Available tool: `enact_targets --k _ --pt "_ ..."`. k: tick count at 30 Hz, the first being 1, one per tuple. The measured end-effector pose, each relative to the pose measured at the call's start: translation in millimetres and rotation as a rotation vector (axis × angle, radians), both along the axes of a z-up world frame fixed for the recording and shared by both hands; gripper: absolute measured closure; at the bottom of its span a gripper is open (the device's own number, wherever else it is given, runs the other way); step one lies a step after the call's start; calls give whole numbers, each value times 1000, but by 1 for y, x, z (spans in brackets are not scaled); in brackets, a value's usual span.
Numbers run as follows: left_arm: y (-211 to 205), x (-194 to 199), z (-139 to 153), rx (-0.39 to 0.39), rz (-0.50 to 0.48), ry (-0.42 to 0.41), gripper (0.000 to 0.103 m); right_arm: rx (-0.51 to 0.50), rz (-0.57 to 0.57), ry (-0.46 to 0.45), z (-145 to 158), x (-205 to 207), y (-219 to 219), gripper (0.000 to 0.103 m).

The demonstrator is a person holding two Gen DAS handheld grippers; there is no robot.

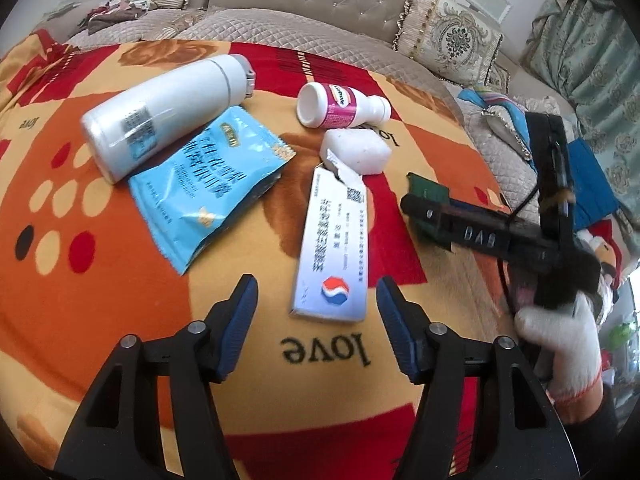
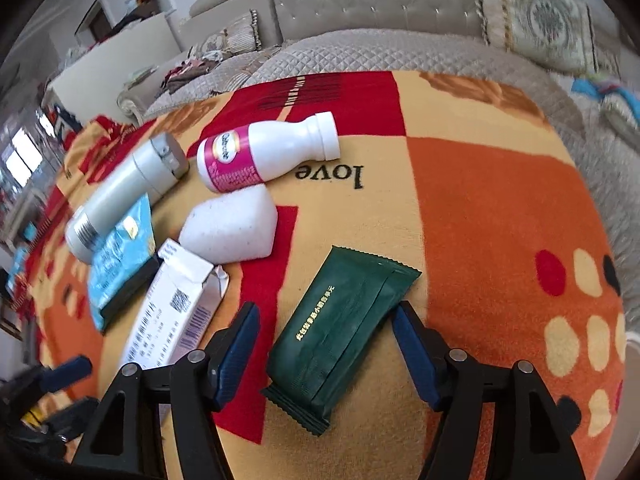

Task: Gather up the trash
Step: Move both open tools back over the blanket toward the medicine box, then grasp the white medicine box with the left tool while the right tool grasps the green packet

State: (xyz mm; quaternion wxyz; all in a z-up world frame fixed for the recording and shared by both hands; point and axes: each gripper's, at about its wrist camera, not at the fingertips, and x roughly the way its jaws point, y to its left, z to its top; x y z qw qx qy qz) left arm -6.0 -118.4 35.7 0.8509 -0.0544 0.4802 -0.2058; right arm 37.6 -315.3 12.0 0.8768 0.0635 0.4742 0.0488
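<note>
The left tongs stand apart with nothing clamped; the near end of a white medicine box lies between the blue pads, which do not touch it. That box lies flat on the patterned blanket, its long axis running away from the tongs, torn flap at the far end against a white foam block.

The right tongs are also apart, straddling a dark green wrapper. The right-hand pad sits just at the wrapper's edge; I cannot tell whether it touches. The left-hand pad is clear of it. The wrapper lies flat, its length slanting from near left to far right, crimped ends at both tips.

Beyond the box, a small white bottle with a pink label lies on its side, and to the left a white flask rests partly over a blue snack packet. A gloved hand grips the right tool at the edge of the left view. A quilted sofa runs behind.
</note>
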Motion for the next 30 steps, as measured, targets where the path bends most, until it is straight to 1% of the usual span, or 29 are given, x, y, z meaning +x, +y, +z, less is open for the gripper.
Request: enact_targets --k 2,3,5,8,10,14,15,16,17,18,21,24,26,30 --pt "-6 3 -2 17 -1 -12 42 -18 7 -11 -1 -4 1 37" --pt "-9 5 -2 24 -2 -17 41 -42 17 -18 -1 -9 1 39" --pt "-15 8 -4 30 -6 -18 40 -87 33 -25 0 -18 0 61" --pt "-27 14 -6 56 -15 -28 40 -41 54 -26 3 -37 -13 67" --pt "-35 20 -9 86 0 -35 40 -37 55 -39 6 -49 -19 68" --pt "-45 34 -23 112 15 15 40 -5 42 -54 11 -74 -33 68" --pt "-45 36 -24 113 27 10 41 4 38 -59 13 -81 -35 68" --pt "-45 35 -23 119 40 -11 43 12 35 -65 14 -88 -38 68" --pt "-45 34 -23 116 43 -4 48 17 32 -71 16 -92 -40 68" --pt "-45 32 -22 116 41 -6 56 25 29 -77 18 -97 -42 68" --pt "-45 22 -18 99 18 -8 56 37 23 -90 22 -111 -47 68" --pt "-44 2 -7 93 14 -47 56 45 16 -99 25 -121 -49 68" --pt "-45 -7 -2 77 4 -52 56 47 15 -103 26 -128 -50 68" --pt "-56 -29 12 71 -30 -89 56 57 2 -116 29 -140 -52 68"
